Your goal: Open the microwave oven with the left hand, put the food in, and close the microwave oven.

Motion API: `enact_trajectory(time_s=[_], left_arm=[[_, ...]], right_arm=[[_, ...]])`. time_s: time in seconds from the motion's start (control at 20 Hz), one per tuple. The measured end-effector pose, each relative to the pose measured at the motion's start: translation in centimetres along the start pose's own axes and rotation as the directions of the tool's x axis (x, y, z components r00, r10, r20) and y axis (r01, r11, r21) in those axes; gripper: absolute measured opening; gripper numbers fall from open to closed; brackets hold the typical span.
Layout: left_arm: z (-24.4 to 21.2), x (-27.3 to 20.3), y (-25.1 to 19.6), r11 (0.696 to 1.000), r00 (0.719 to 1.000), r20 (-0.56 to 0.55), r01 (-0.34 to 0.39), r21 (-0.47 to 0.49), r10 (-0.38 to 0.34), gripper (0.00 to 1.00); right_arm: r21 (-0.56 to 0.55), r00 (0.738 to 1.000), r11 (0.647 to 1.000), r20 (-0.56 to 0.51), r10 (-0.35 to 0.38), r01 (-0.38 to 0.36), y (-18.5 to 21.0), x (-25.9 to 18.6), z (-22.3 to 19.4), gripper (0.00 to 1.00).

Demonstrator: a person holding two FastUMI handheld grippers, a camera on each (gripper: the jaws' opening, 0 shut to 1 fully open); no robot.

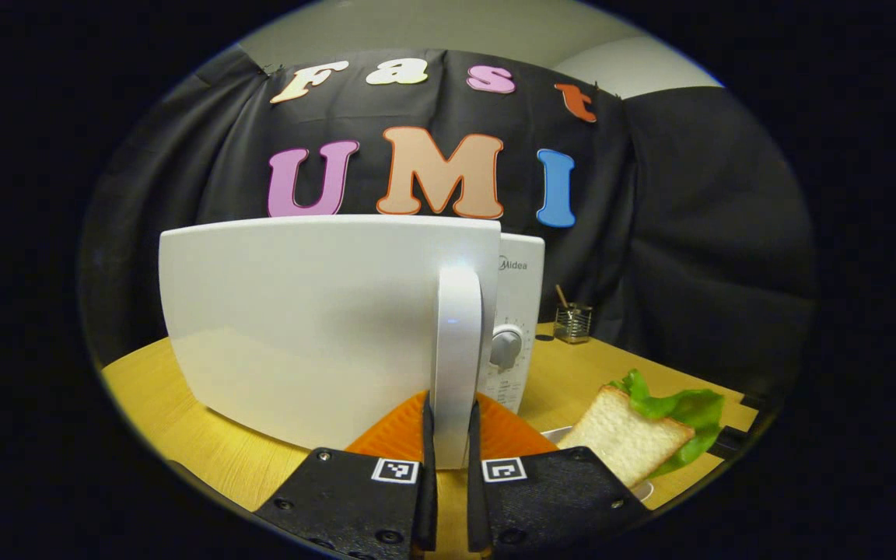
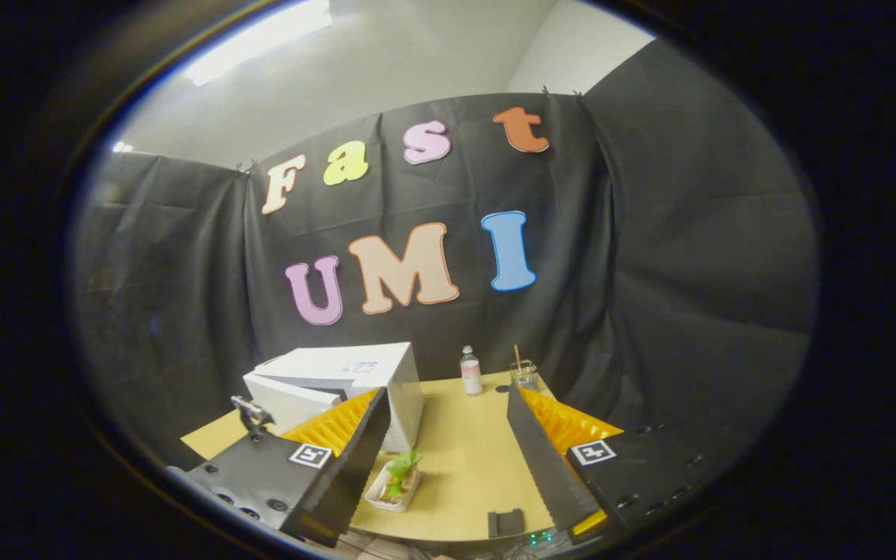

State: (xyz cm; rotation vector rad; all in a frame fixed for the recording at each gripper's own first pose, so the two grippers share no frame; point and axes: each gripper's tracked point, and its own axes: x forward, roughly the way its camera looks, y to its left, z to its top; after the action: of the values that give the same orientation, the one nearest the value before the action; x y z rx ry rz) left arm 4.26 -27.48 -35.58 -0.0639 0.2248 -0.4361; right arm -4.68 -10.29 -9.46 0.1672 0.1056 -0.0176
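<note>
White microwave oven (image 1: 518,311) standing on the yellow wooden table (image 1: 183,435), near the back cloth wall. Door (image 1: 316,319) swung partway out, front face turned to the left gripper view. Tall white door handle (image 1: 457,365) pinched between the 2 fingers of the left gripper (image 1: 448,451), squeezed tight on both sides. Round knob (image 1: 506,346) on the control panel just right of the handle.

Food: a sandwich (image 1: 635,432), 1 slice of white bread with green lettuce poking out, sitting in a small white dish (image 2: 392,486) on the table to the right of the oven, in front of it. Not yet inside the oven.

Right gripper (image 2: 448,459) up above the table, looking down, fingers spread wide apart with nothing between them. Dish near its left finger.

At the back of the table, a small bottle (image 2: 470,372) and a wire cup (image 1: 573,323) with a stick in it, side by side, well apart from the sandwich. Small dark block (image 2: 506,523) at the near table edge.
</note>
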Motion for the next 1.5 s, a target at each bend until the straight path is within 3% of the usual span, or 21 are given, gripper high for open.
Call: enact_trajectory(time_s=[0.2,0.35,0.45,0.5,0.6,0.7,0.75,0.8,1.1,1.2,1.5], left_arm=[[-0.1,-3.9,0.5,0.999,0.999,-0.006,0.048,0.008,-0.048,0.23],[-0.2,-6.1,1.7,0.999,1.000,-0.013,0.025,0.032,-0.025,0.31],[-0.6,-7.3,2.5,0.999,0.999,-0.034,0.015,0.051,-0.013,0.31],[-0.5,-7.9,2.9,0.998,0.999,-0.038,0.008,0.054,-0.006,0.40],[-0.5,-9.0,3.9,0.997,0.998,-0.054,-0.017,0.073,0.021,0.42],[-0.5,-10.1,5.9,0.994,0.996,-0.054,-0.065,0.084,0.070,0.70],[-0.8,-10.4,6.4,0.996,0.996,-0.059,-0.067,0.066,0.070,0.92],[-1.0,-10.9,6.4,0.997,0.996,-0.067,-0.060,0.047,0.063,0.99],[-1.7,-14.8,8.6,0.995,0.991,-0.118,-0.078,-0.056,0.071,1.00],[-1.9,-16.4,9.7,0.993,0.987,-0.133,-0.096,-0.076,0.085,1.00],[-0.6,-21.7,14.3,0.984,0.981,-0.095,-0.175,-0.023,0.172,1.00]], right_arm=[[0.013,1.000,1.000,-0.001,0.021,-0.021,0.9,0.5,-0.3,0.92],[0.018,1.000,1.000,-0.013,0.021,-0.021,1.3,0.8,-0.8,0.92],[0.013,0.999,1.000,-0.022,0.029,-0.028,1.9,1.0,-1.2,0.92],[0.010,0.999,0.999,-0.022,0.032,-0.032,2.2,1.1,-1.3,0.95],[0.002,0.999,0.999,-0.026,0.045,-0.045,2.9,1.1,-1.6,0.95],[-0.008,0.998,0.998,-0.035,0.061,-0.062,3.7,1.1,-2.1,0.92],[-0.014,0.997,0.998,-0.037,0.065,-0.065,4.0,1.2,-2.2,0.92],[-0.019,0.997,0.997,-0.039,0.068,-0.069,4.2,1.3,-2.5,0.92],[-0.004,0.994,0.995,-0.054,0.095,-0.096,5.9,2.2,-3.8,0.95],[0.011,0.992,0.994,-0.057,0.112,-0.111,6.7,2.8,-4.1,0.92],[0.043,0.983,0.986,-0.075,0.166,-0.163,9.6,4.3,-5.2,0.95]])
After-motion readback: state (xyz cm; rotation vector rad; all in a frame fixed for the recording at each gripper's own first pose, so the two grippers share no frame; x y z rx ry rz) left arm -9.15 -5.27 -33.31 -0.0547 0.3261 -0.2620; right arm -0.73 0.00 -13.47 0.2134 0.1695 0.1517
